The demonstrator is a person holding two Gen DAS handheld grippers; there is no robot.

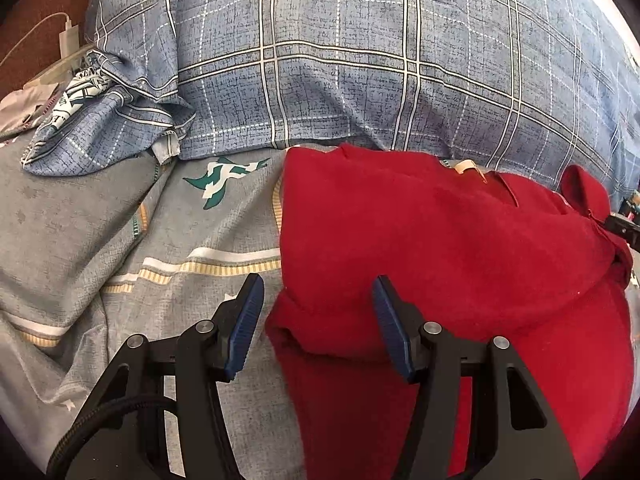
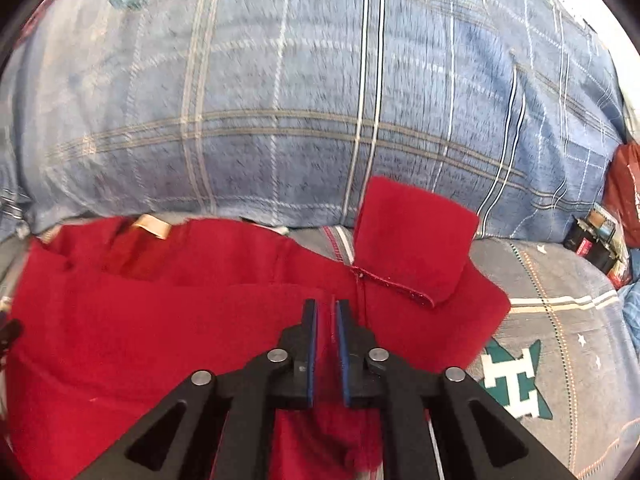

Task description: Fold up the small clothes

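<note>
Now your left hand-held gripper [image 1: 318, 294] gapes over the red shirt [image 1: 440, 240] at lower centre; your right hand-held gripper [image 2: 326, 306] pinches its fabric.

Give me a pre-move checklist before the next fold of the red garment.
1. Right tool shut on the red garment: ok.
2. Left tool open, straddling the garment's left edge: ok.
3. Sleeve flat: not ok, it stands up.
4. Garment smooth: not ok, a ridge crosses the near part.
5. Bedsheet free beside the garment: ok.
6. Layers caught in the right tool: cannot tell.
</note>
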